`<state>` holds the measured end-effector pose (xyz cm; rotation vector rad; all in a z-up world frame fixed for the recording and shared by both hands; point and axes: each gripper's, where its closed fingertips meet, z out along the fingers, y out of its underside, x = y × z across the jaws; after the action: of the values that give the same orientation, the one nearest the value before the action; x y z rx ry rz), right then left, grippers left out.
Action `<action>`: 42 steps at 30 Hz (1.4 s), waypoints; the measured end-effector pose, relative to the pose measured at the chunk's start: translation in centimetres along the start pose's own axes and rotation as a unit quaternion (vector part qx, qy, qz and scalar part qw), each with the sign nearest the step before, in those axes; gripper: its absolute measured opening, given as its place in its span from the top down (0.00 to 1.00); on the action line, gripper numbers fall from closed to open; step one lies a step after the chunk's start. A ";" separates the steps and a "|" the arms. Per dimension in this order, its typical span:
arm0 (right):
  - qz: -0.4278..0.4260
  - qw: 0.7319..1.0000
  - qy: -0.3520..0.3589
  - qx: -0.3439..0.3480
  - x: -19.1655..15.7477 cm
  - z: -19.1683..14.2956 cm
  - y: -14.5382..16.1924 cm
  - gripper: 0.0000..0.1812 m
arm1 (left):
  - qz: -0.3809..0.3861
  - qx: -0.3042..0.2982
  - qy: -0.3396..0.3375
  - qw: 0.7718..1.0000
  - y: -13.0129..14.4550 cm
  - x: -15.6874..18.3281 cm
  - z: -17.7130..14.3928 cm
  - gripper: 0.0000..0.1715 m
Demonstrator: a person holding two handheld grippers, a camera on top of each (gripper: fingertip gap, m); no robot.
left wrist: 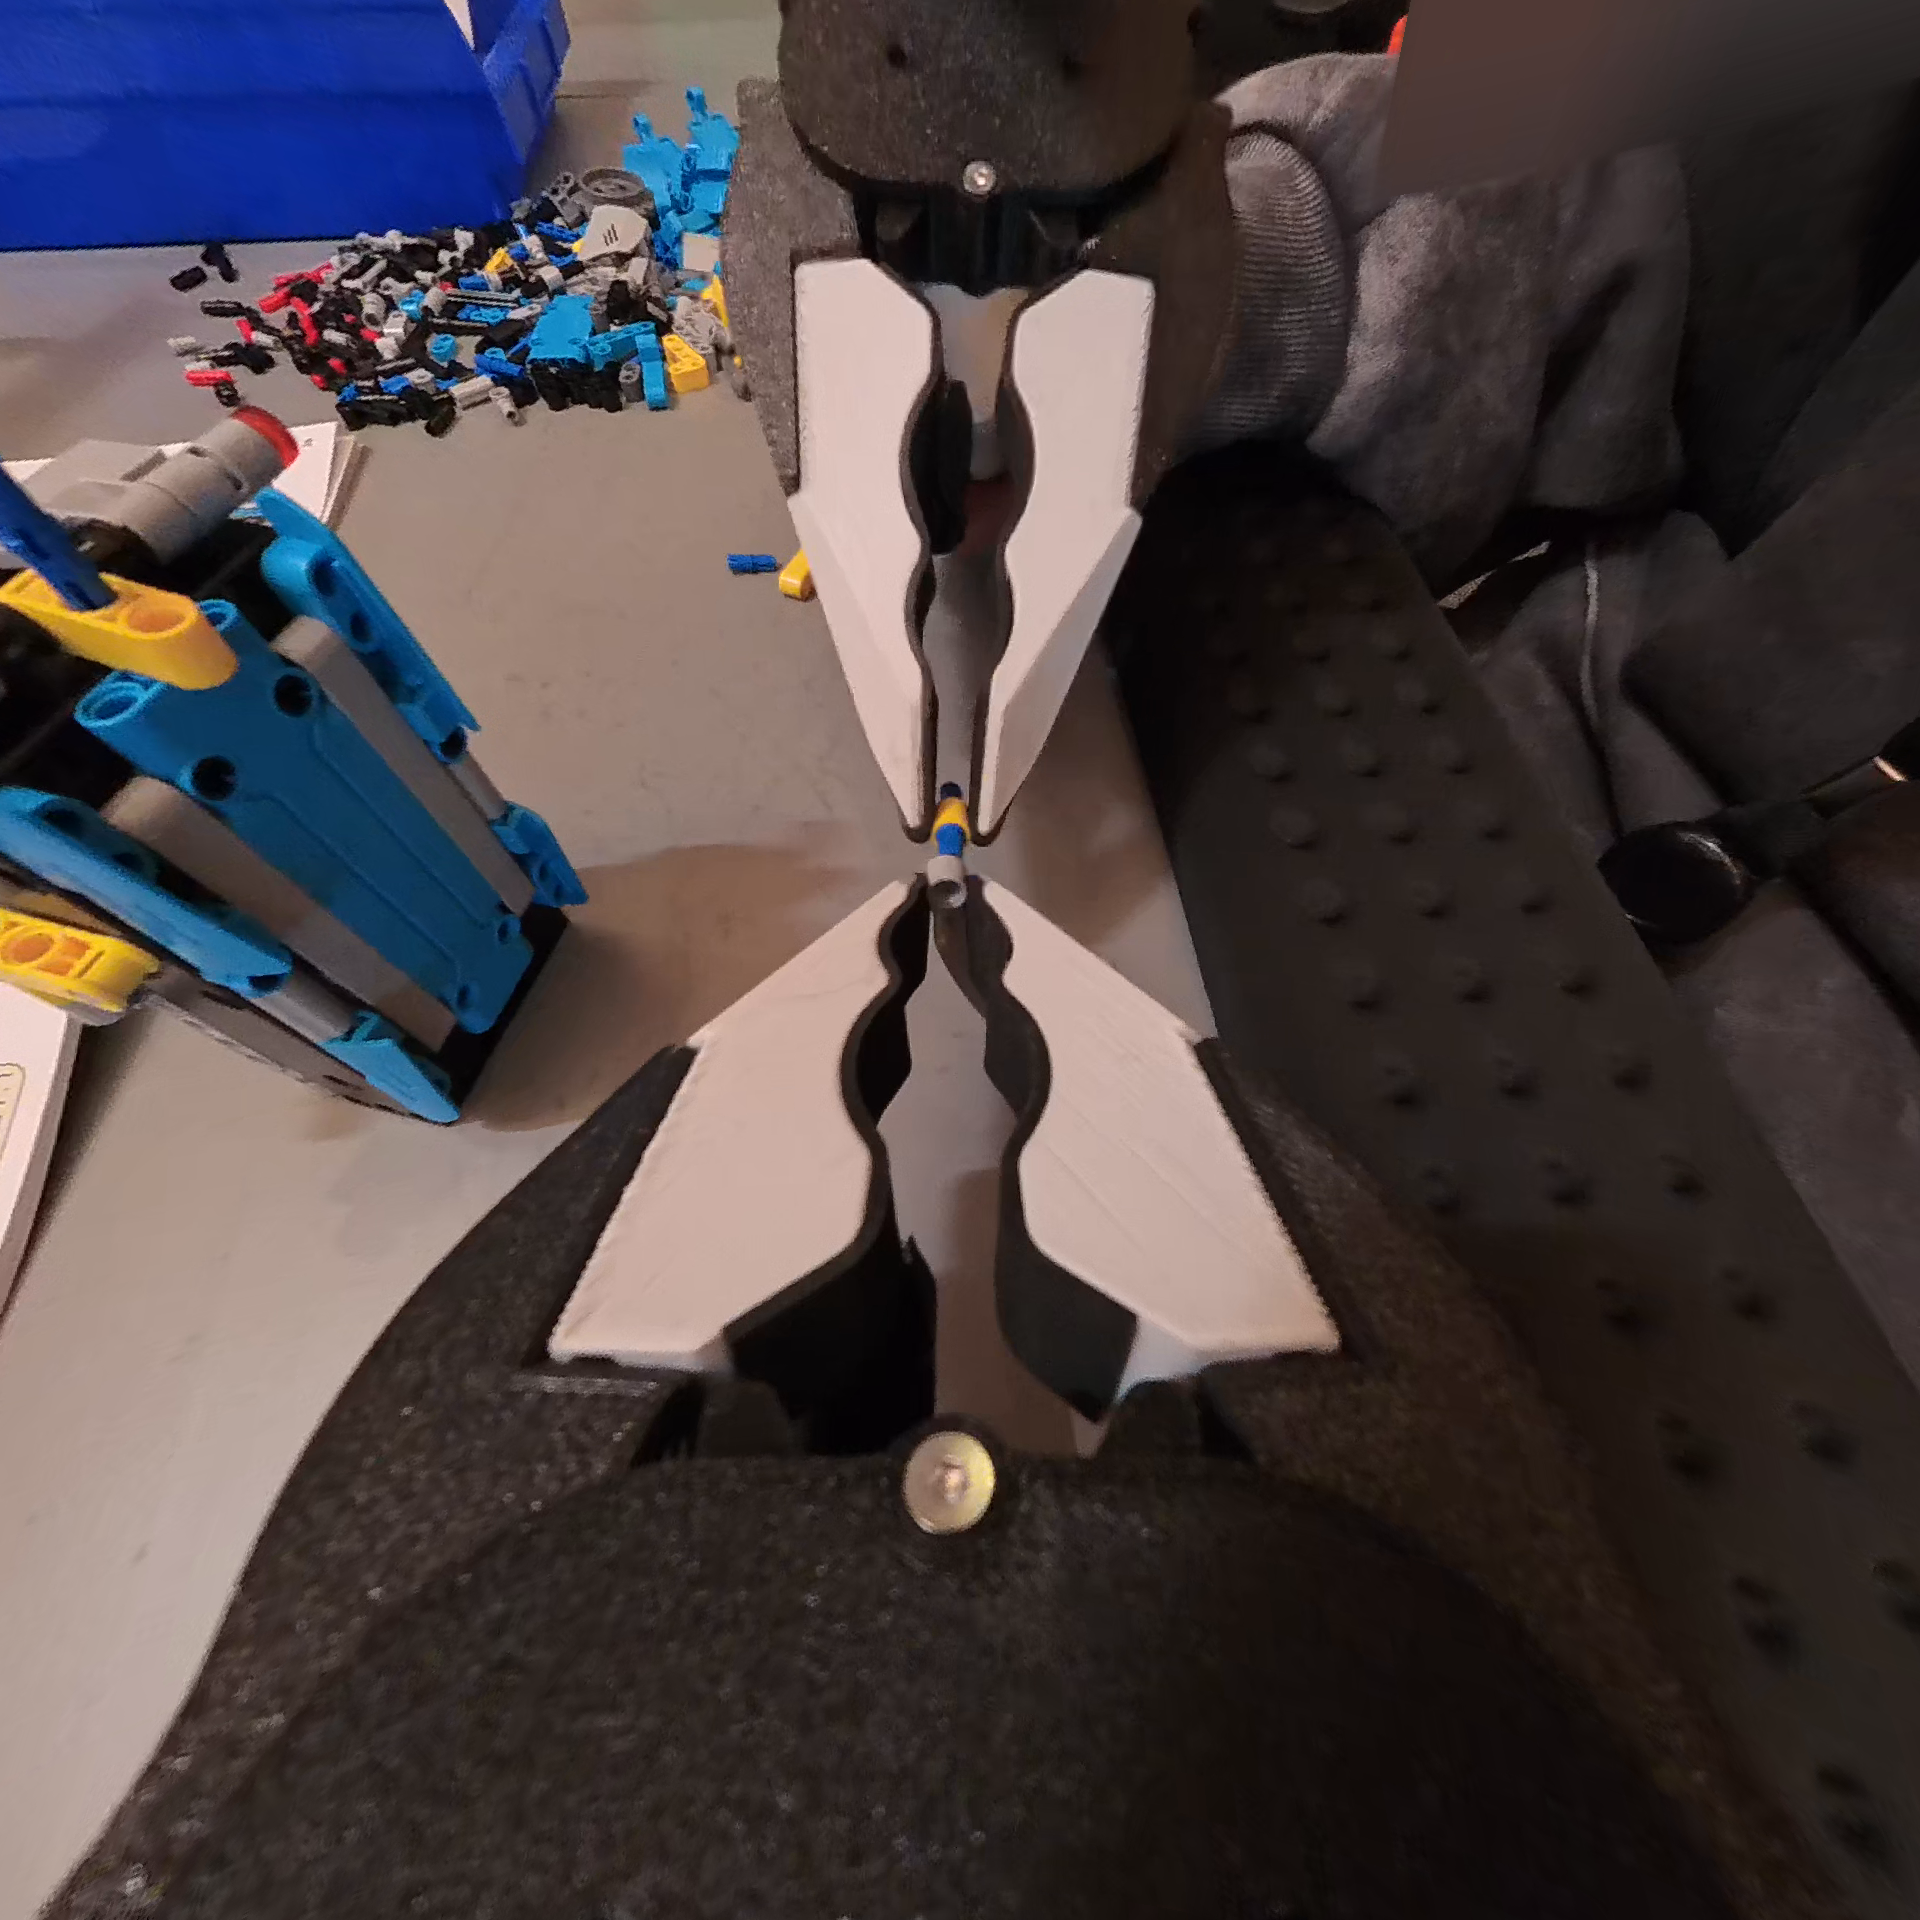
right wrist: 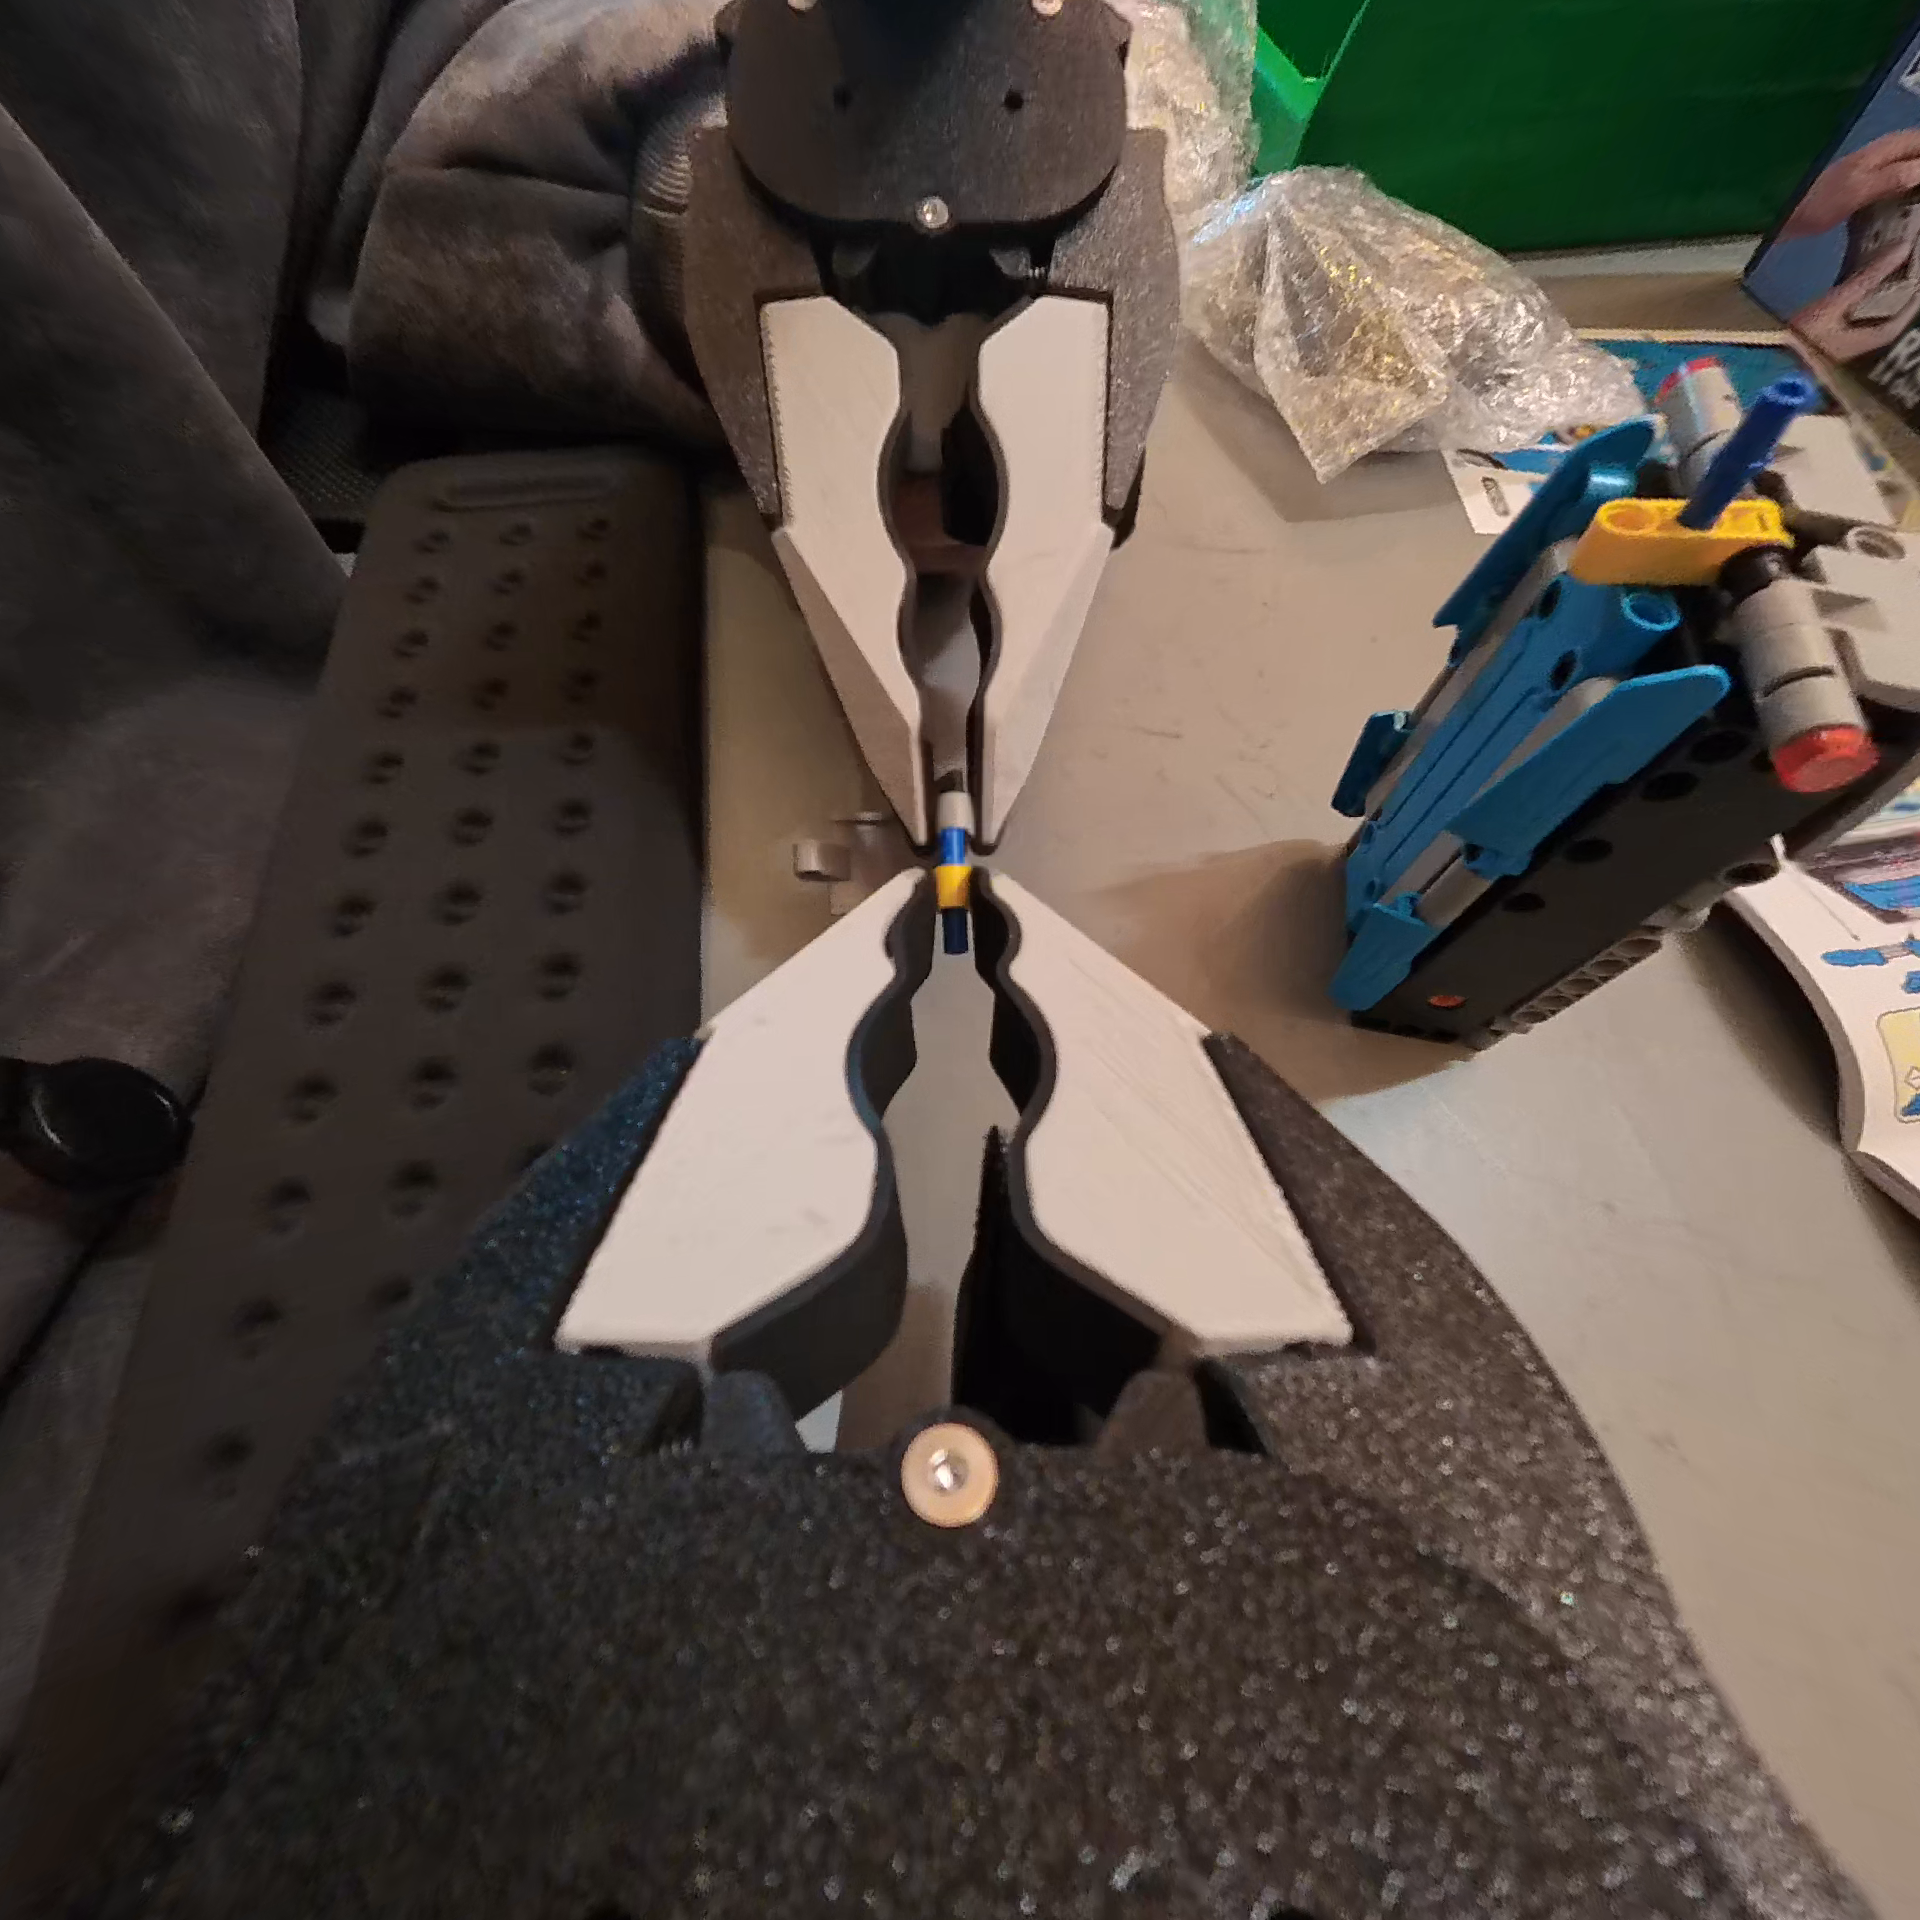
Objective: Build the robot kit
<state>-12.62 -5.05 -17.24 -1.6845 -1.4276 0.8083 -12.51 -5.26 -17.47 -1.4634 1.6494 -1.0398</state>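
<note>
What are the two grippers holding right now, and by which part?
Left gripper pinches the grey sleeve at one end of a small pin assembly; right gripper pinches its yellow bush near the other end. Both hold at their fingertips.

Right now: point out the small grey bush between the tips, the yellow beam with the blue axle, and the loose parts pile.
small grey bush (left wrist: 948, 896), left wrist view, open end.
yellow beam (right wrist: 1678, 535), right wrist view, top face.
loose parts pile (left wrist: 499, 322), left wrist view, middle.

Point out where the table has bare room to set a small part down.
Bare grey table lies between the loose brick pile, the blue model and the gripper tips. More lies in front of the model. Crowded: the pile and the booklets.
</note>
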 end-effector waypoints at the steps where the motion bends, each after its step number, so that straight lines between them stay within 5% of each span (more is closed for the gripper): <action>1: 0.003 1.000 -0.002 -0.002 0.0 0.1 0.1 0.97 | 0.001 -0.001 0.001 1.000 0.0 0.0 0.0 0.97; 12: -0.077 0.992 0.086 -0.042 0.6 0.3 0.4 0.97 | -0.012 -0.014 -0.020 1.000 0.4 -0.5 0.3 0.97; 29: 0.057 0.991 0.032 0.114 0.7 -1.8 -3.4 0.97 | -0.174 0.152 0.064 0.971 -4.0 -0.5 -1.6 0.97; 36: 0.051 0.992 0.044 0.111 0.8 -1.6 -3.4 0.97 | -0.179 0.159 0.065 0.969 -4.3 -0.4 -1.5 0.97; 42: 0.070 0.992 0.035 0.094 0.8 -1.1 -2.7 0.97 | -0.089 0.114 0.011 0.989 -3.4 -0.4 -1.1 0.97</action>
<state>-12.89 -4.22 -14.33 -1.6648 -1.1577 0.9213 -11.96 -4.89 -13.96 -1.4679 1.3806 -1.3022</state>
